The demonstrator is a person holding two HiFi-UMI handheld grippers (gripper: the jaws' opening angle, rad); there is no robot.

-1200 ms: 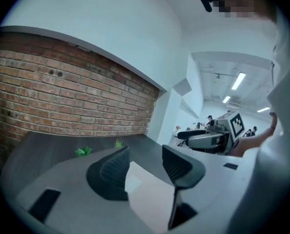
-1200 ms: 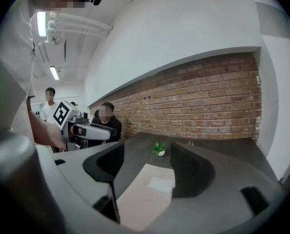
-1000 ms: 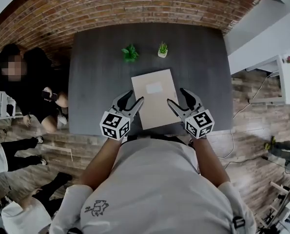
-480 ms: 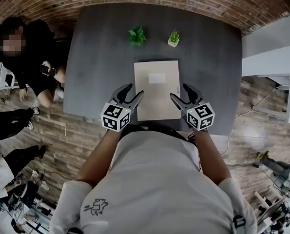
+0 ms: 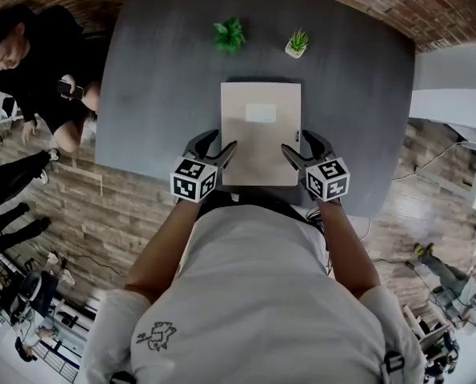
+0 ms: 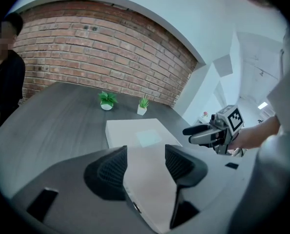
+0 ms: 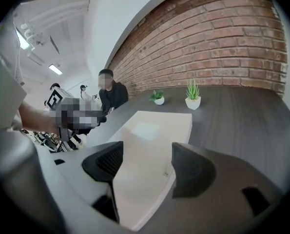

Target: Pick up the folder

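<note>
While the beige rectangular card folder (image 5: 261, 134) lies flat and closed near the front edge of the dark grey table (image 5: 158, 94), just as it did a second ago, both grippers have dropped closer to it. A paler rectangular label (image 5: 261, 113) sits on the upper half of its cover. The folder has not shifted on the table; it only looks squarer in the head view because that view has swung over it.

The left gripper (image 5: 218, 141) now hangs at the folder's near left corner, and the right gripper (image 5: 295, 140) at its near right corner, each angled downward toward the cover. A second ago they stood higher and nearer the person's chest.

In the left gripper view, the left gripper (image 6: 145, 152) has its jaws spread wide, having just been opening. The folder's (image 6: 140, 135) near part shows in the gap between them, but the pads do not press on it. The right gripper (image 6: 210, 133) shows across the folder in that view.

In the right gripper view, the right gripper (image 7: 147, 152) likewise has its jaws parted, with the folder (image 7: 149, 130) seen between them and no contact with the pads.

Beyond the folder's far edge stand a small leafy green plant (image 5: 230, 34) and a spiky green plant in a white pot (image 5: 297, 44), well apart from it. A person in black clothing (image 5: 30, 62) crouches off the table's left side, on the wood-plank floor (image 5: 126, 214).
</note>
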